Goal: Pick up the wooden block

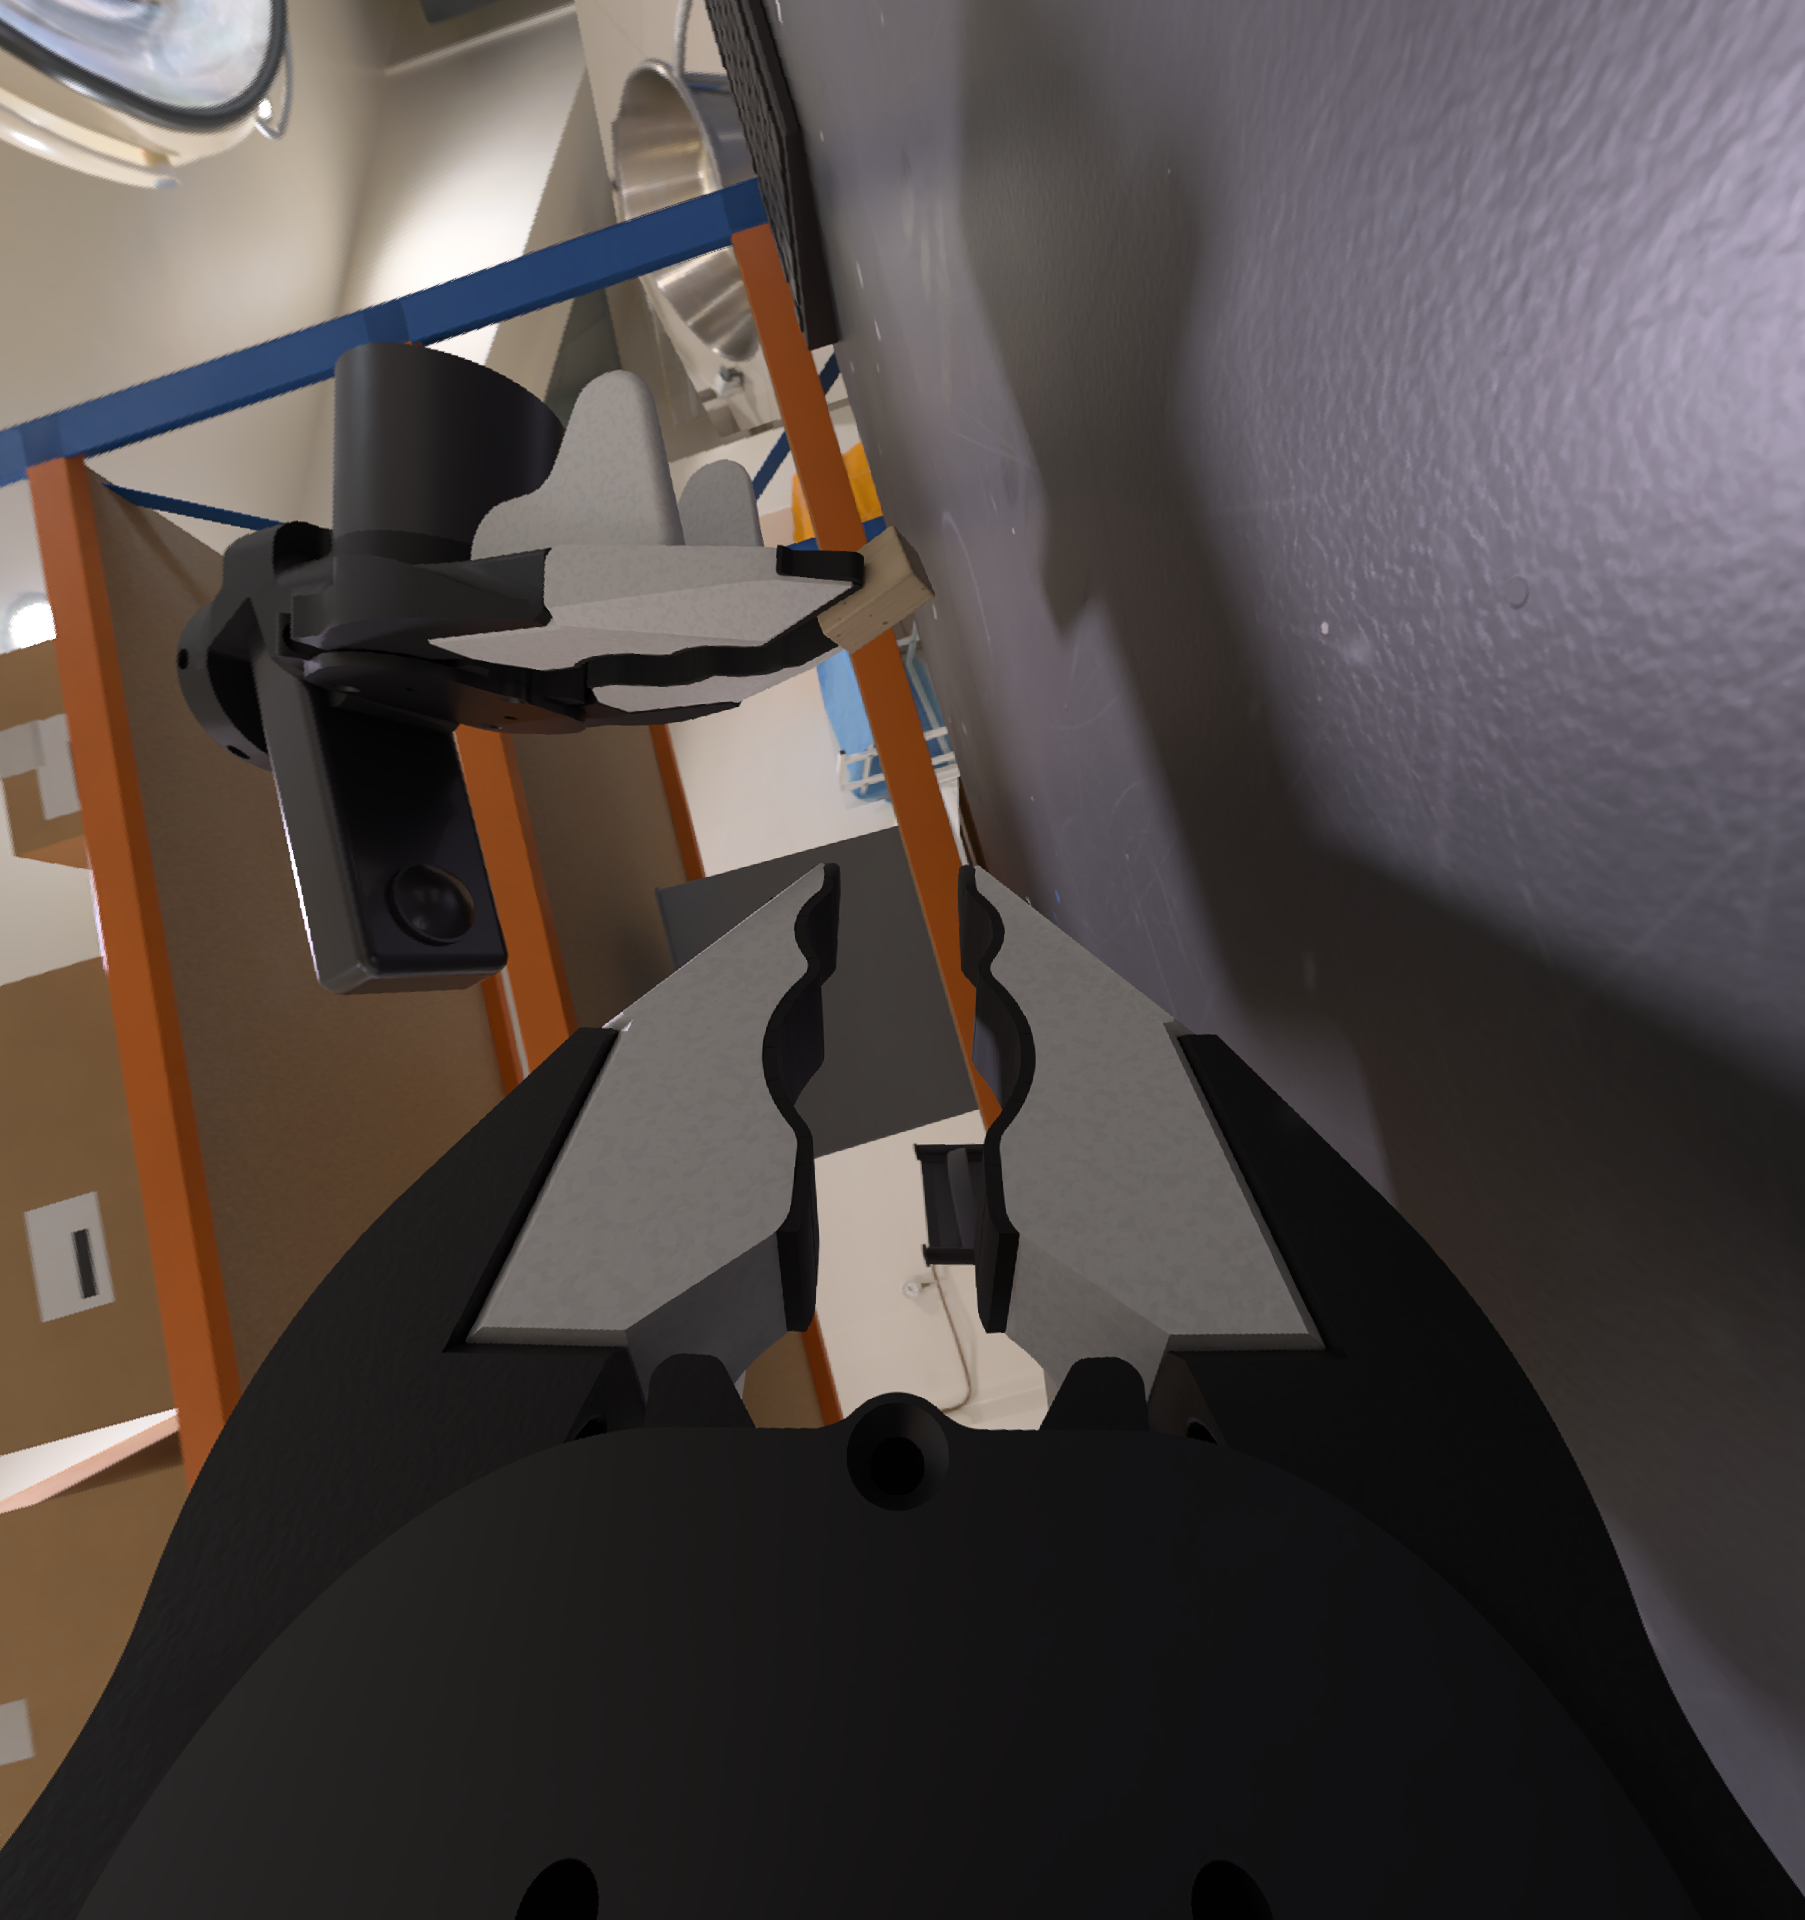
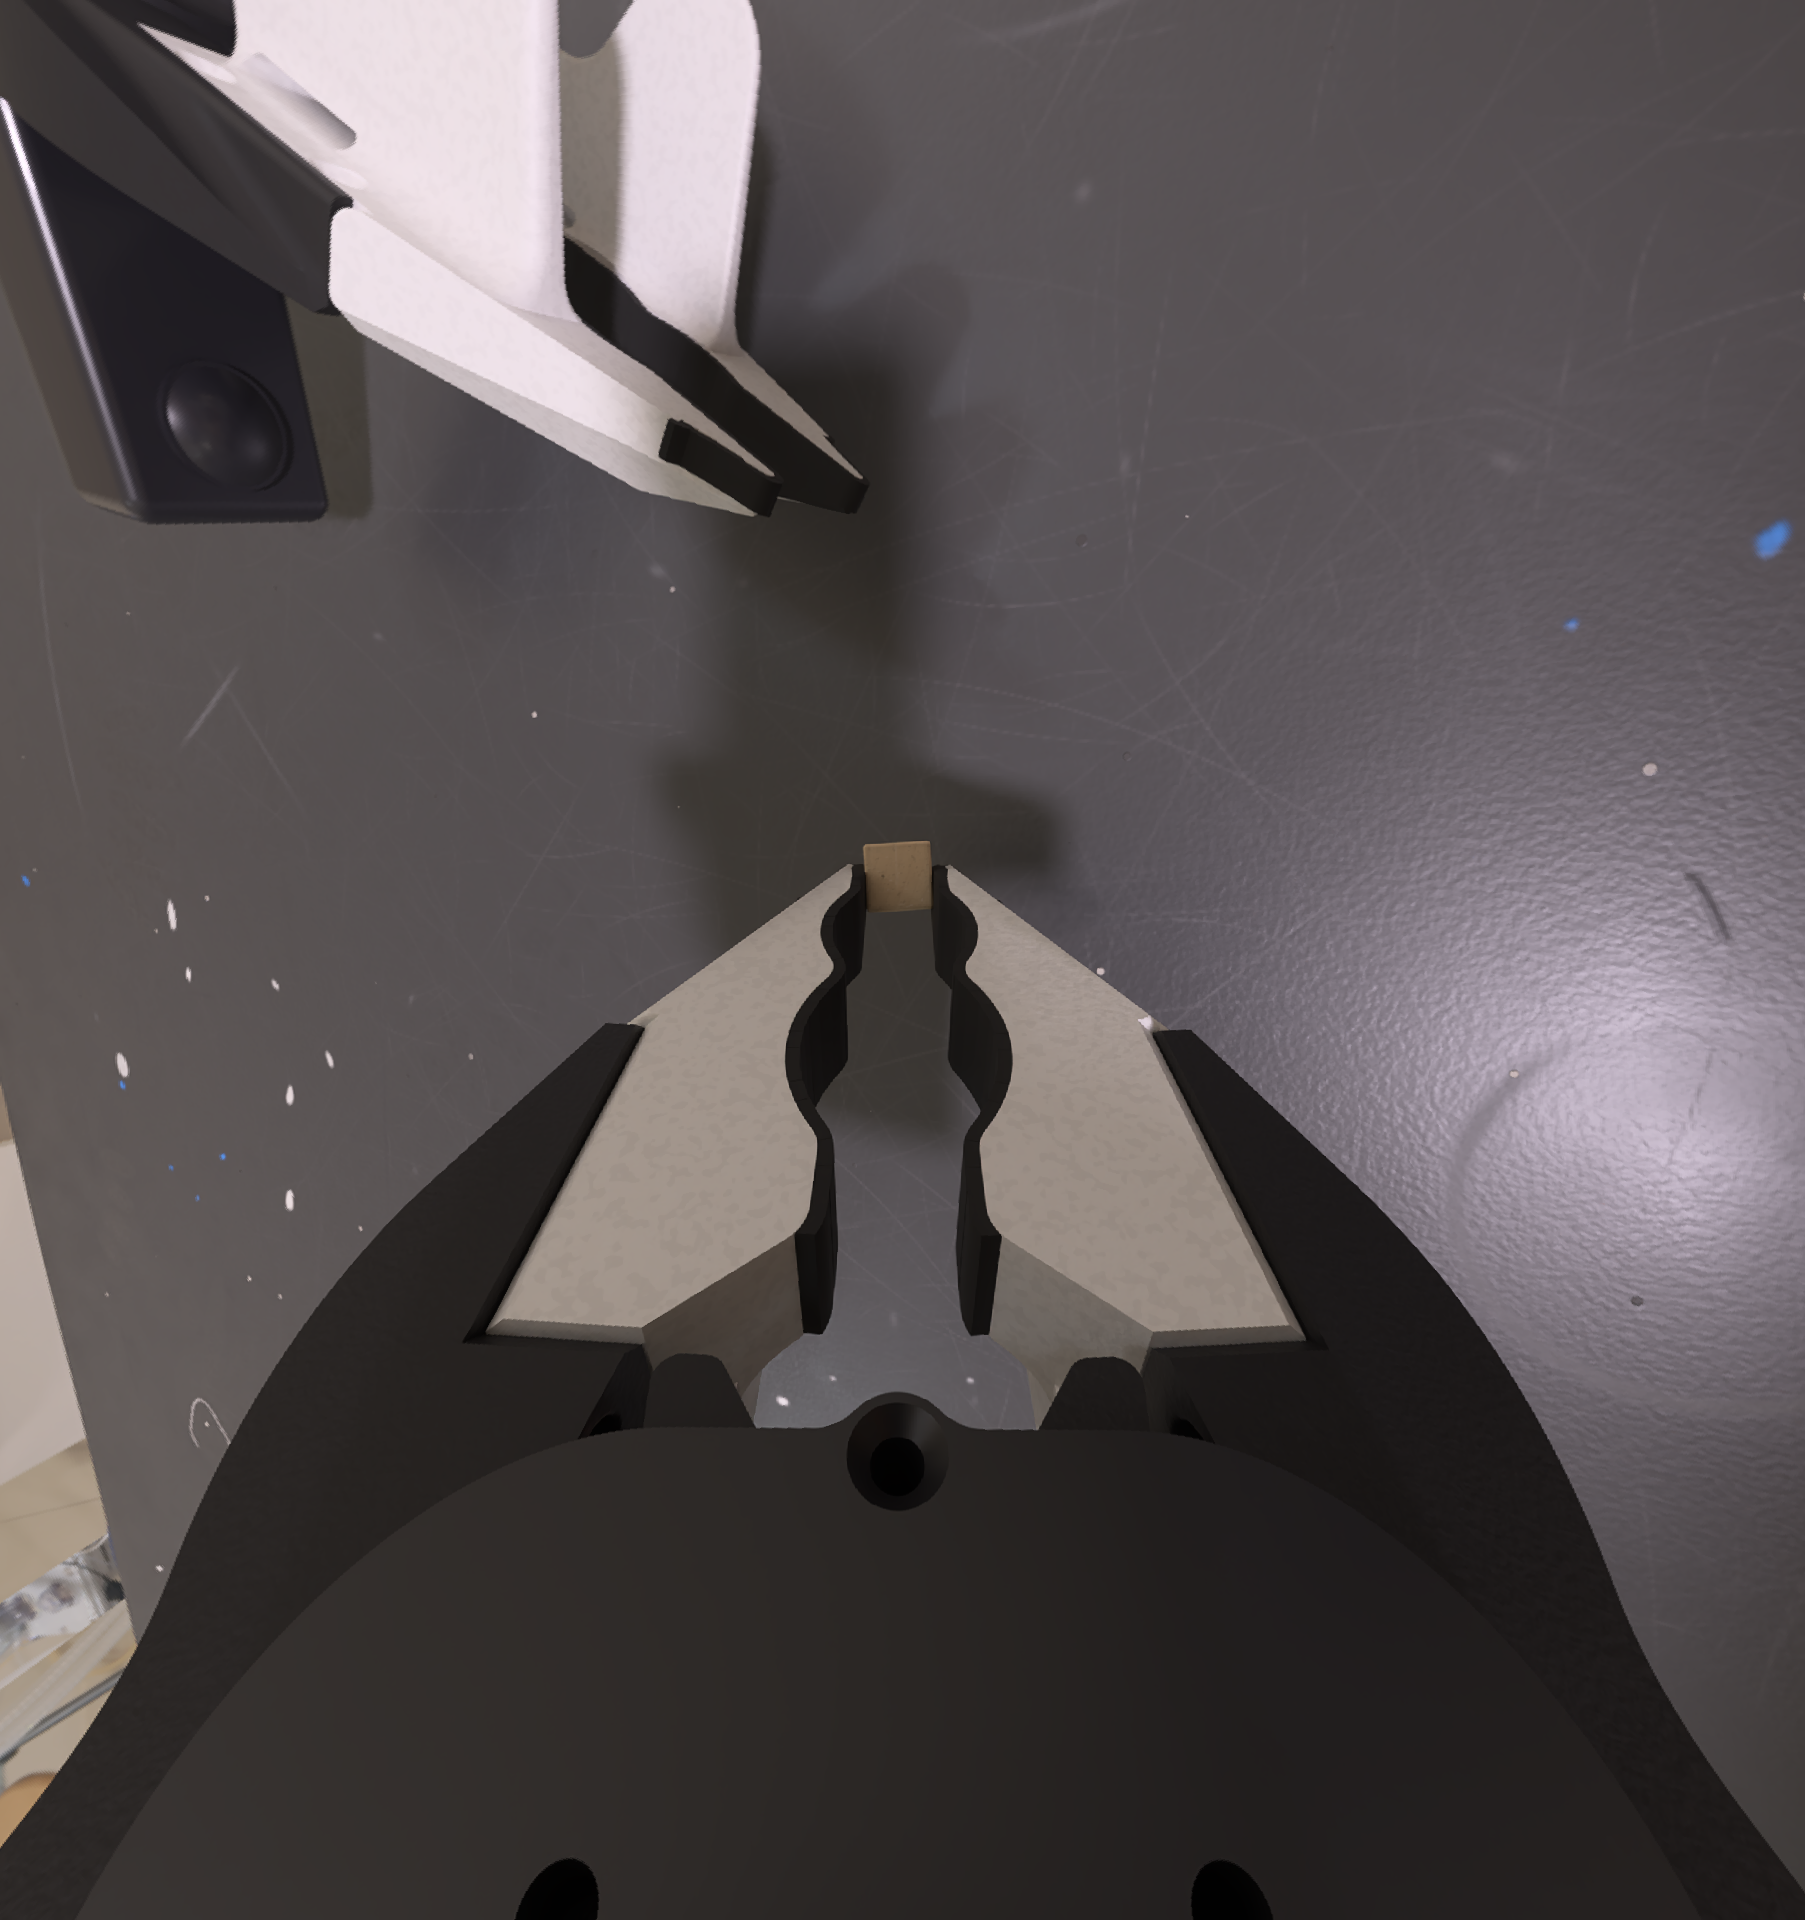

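Observation:
The wooden block (image 2: 898, 875) is a small pale cube held between the fingertips of my right gripper (image 2: 900, 888), which is shut on it over the dark grey table (image 2: 1293, 727). Its shadow lies a little apart from it on the table. In the left wrist view the right gripper (image 1: 836, 608) shows side-on with the block (image 1: 882, 592) at its tips, close to the table (image 1: 1397, 727). My left gripper (image 1: 898, 878) is open and empty, with a gap between its fingers. It also shows in the right wrist view (image 2: 810, 499), beyond the block and apart from it.
Past the table's far edge stands a rack with orange uprights (image 1: 129, 935) and blue beams, with cardboard boxes (image 1: 36, 748). A metal bowl (image 1: 669, 208) and a dark perforated mat (image 1: 773, 156) are at the table's far end. The table's left edge (image 2: 4, 1143) shows in the right wrist view.

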`<state>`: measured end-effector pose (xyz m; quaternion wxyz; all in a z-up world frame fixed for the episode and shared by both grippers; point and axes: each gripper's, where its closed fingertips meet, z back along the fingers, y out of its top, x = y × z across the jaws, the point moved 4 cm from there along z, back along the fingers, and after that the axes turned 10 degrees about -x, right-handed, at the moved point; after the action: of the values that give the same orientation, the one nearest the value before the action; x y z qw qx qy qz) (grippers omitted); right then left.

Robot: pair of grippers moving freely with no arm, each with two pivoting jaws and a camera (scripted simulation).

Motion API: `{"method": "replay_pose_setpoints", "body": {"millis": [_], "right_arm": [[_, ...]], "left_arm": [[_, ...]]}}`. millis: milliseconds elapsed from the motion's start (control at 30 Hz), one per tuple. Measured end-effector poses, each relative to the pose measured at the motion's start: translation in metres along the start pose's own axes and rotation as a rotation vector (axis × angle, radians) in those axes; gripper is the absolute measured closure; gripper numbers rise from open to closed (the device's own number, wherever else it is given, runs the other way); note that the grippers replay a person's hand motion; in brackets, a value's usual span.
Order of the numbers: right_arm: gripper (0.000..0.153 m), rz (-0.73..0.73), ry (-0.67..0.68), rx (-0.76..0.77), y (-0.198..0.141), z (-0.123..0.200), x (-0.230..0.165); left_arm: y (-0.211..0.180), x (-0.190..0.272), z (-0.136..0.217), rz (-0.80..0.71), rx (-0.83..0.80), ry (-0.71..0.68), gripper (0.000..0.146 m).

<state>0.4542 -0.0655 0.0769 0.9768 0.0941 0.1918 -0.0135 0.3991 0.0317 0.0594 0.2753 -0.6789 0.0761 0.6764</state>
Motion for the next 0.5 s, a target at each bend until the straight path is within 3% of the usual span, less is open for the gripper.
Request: {"method": "replay_pose_setpoints", "body": {"millis": [500], "right_arm": [[0.141,0.007,0.099,0.013,0.001,-0.0098,0.0059]], "left_arm": [[-0.0004,0.007,0.0012,0.062,0.034,-0.094,0.124]]}}
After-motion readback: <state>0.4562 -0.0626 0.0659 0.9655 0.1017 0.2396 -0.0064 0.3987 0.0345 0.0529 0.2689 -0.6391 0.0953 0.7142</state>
